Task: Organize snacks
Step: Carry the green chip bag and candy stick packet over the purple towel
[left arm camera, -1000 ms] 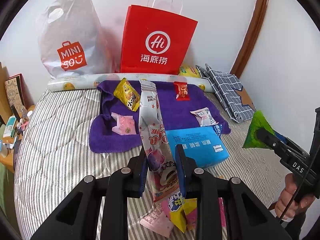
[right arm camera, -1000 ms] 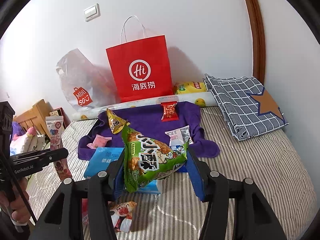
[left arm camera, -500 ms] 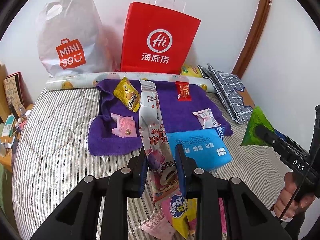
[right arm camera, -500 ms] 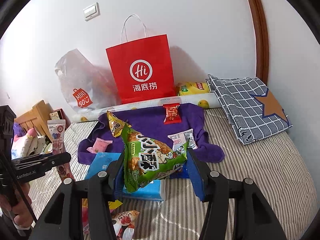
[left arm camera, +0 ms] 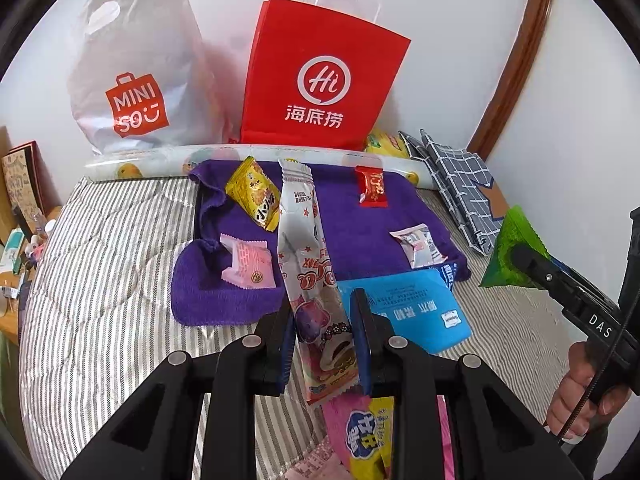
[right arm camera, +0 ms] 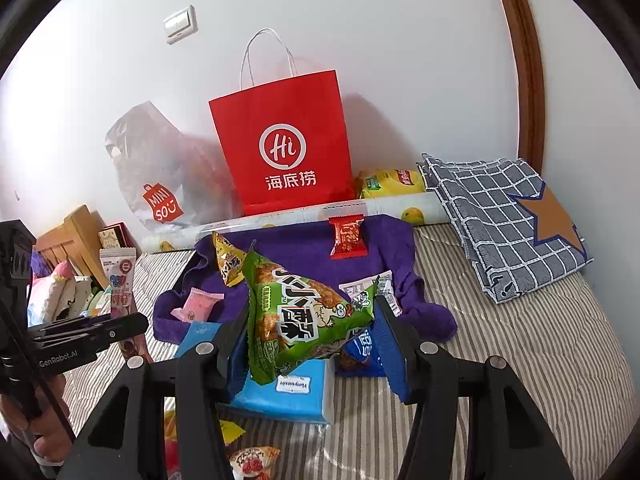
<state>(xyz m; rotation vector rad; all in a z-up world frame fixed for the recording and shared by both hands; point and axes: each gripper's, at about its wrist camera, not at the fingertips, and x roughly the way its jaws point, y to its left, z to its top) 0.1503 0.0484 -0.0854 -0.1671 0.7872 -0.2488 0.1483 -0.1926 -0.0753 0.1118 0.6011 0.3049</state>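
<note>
both grippers have drifted slightly nearer the purple towel (left arm camera: 352,216). left gripper (left arm camera: 322,336) pinches the long white snack packet (left arm camera: 308,276) upright; right gripper (right arm camera: 310,328) clamps the green snack bag (right arm camera: 304,312) above the blue tissue pack (right arm camera: 288,392).

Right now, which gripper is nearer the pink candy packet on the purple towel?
Left. The left gripper is just near-right of the pink candy packet; the right gripper is farther right, beyond the blue pack.

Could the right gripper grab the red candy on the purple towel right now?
Probably not: the right gripper is shut on the green snack bag, so it must drop that first. The red candy itself lies uncovered.
</note>
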